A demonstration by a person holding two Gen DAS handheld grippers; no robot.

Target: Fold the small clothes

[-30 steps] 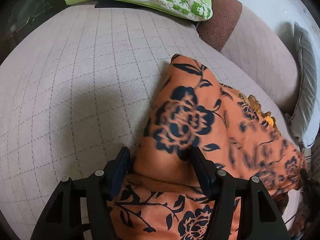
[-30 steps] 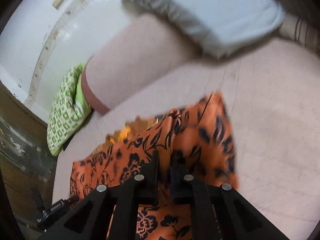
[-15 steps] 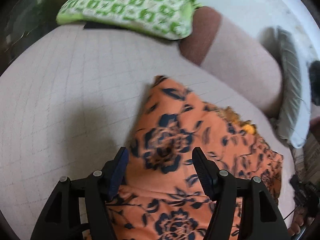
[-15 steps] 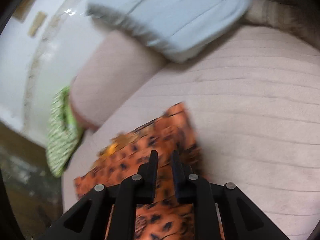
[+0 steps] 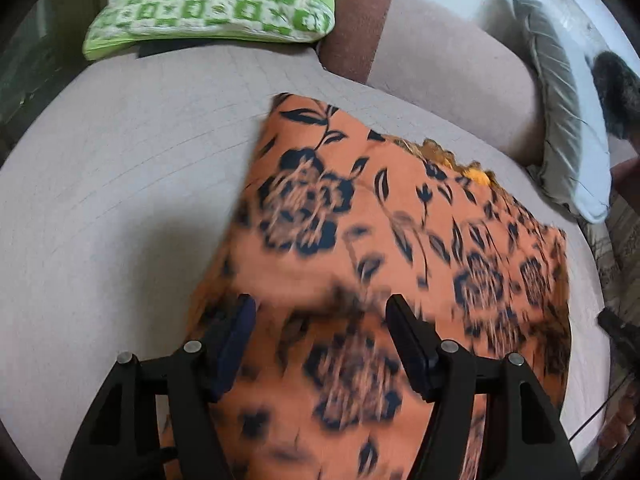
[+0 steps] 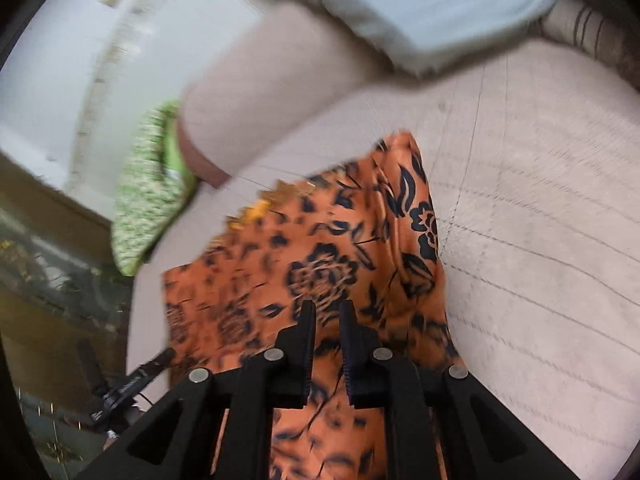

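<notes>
the orange floral garment lies spread on the beige quilted bed. the left gripper stands wide above it; the right gripper is narrow, gripping nothing.

One orange cloth with dark flowers — a single garment. Two pillows: one green-checked, one pale grey. One bolster, pinkish with a brown end. One quilted bed cover under it all. Two grippers — left and right — each with two fingers.
</notes>
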